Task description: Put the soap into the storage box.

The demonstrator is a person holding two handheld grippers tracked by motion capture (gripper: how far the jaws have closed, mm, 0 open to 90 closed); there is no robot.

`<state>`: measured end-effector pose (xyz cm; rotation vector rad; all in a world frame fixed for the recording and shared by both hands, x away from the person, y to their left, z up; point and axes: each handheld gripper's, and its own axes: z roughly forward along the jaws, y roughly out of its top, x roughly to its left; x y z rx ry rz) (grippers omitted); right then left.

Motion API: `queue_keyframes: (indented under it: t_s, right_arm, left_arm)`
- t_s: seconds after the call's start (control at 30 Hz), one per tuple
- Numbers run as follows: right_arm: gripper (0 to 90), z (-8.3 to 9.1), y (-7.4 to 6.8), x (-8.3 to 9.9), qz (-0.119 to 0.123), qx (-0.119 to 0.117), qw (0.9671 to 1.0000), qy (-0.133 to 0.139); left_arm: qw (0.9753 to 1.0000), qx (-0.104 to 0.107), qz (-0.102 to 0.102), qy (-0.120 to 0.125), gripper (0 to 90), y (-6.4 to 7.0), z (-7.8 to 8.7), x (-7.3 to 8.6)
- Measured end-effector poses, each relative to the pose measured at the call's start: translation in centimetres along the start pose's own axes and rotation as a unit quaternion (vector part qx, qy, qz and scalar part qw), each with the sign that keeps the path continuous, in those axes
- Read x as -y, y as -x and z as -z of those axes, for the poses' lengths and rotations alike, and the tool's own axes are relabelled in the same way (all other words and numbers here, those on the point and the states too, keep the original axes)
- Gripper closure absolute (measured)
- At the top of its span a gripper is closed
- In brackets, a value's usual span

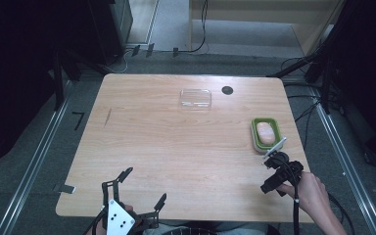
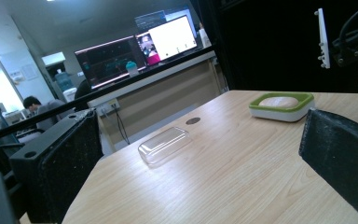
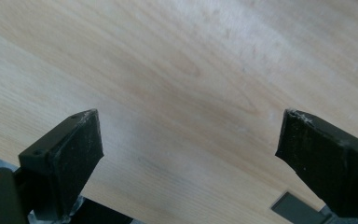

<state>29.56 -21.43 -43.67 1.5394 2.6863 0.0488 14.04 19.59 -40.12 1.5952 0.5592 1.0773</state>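
The soap dish (image 1: 264,133), a green-rimmed tray on a white base with a pale pink bar of soap (image 1: 265,132) lying in it, sits near the right edge of the counter (image 1: 176,147), just beyond my right tool (image 1: 272,171). I judge the dish light and stiff, with smooth plastic walls that could slip under my pads, and the bar loose inside, slick and ready to slide if I tilt the tray. The surest hold looks to be across the short width, pinching the two long rim walls, keeping it level. The clear plastic lid (image 1: 195,98) lies well apart at the far middle of the counter, flat and empty; I take it for thin, light and a little flexible, best taken by one edge. My right tool hangs over bare wood with its jaws spread wide and nothing between them. My left tool (image 1: 138,190) rests at the near edge, jaws also wide apart and empty, looking out across the board toward lid and dish. The counter is pale wood-grain laminate, smooth, with a small dark round grommet (image 1: 227,90) near the far edge. Around it runs grey floor with cables, dark framing, and beyond, a desk with lit monitors (image 2: 140,49)
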Motion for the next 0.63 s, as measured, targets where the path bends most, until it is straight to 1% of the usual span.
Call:
queue_keyframes:
  t_s: [0.07, 0.2, 0.27, 0.3, 0.37, 0.47, 0.5, 0.53, 0.57, 0.63]
  right_arm:
    - [6.8, -0.4, 0.0, 0.4, 0.003, -0.002, 1.0, -0.004]
    - [6.8, -1.0, -0.2, 1.3, -0.002, -0.005, 0.9999, -0.015]
    - [6.8, -1.3, -0.2, 1.7, 0.003, -0.003, 0.9998, -0.018]
    - [6.8, -1.4, -0.3, 1.9, -0.002, -0.003, 0.9998, -0.021]
    - [6.8, -1.6, -0.2, 2.2, 0.001, -0.006, 0.9998, -0.019]
    - [6.9, -1.8, -0.2, 2.6, -0.004, -0.007, 0.9997, -0.021]
    - [7.2, -2.1, -0.1, 2.9, -0.006, -0.007, 0.9996, -0.025]
    - [7.4, -2.3, -0.1, 3.0, -0.001, -0.007, 0.9997, -0.022]
    - [7.6, -2.3, -0.1, 3.1, -0.002, -0.007, 0.9996, -0.026]
    - [8.3, -2.4, -0.2, 3.2, 0.0, -0.008, 0.9996, -0.027]
  left_arm:
    - [1.0, 0.0, 0.001, 0.001, 0.0, 0.0, 0.0, 0.0]
    - [1.0, 0.001, 0.002, 0.002, 0.0, 0.0, -0.1, 0.0]
    - [1.0, 0.001, 0.001, 0.001, 0.0, 0.0, -0.1, 0.0]
    - [1.0, 0.001, 0.0, 0.0, 0.0, 0.0, -0.1, 0.0]
    - [1.0, 0.001, 0.0, 0.001, 0.0, 0.0, -0.1, 0.0]
    - [1.0, 0.001, -0.001, -0.001, 0.0, 0.0, 0.0, 0.0]
    - [1.0, 0.0, -0.001, -0.001, 0.0, 0.0, 0.0, 0.0]
    - [1.0, 0.0, -0.001, -0.001, 0.0, 0.0, 0.0, 0.0]
    - [1.0, -0.001, -0.001, -0.001, 0.0, 0.0, 0.0, 0.0]
    - [1.0, -0.002, 0.0, -0.001, 0.0, 0.0, 0.0, 0.0]
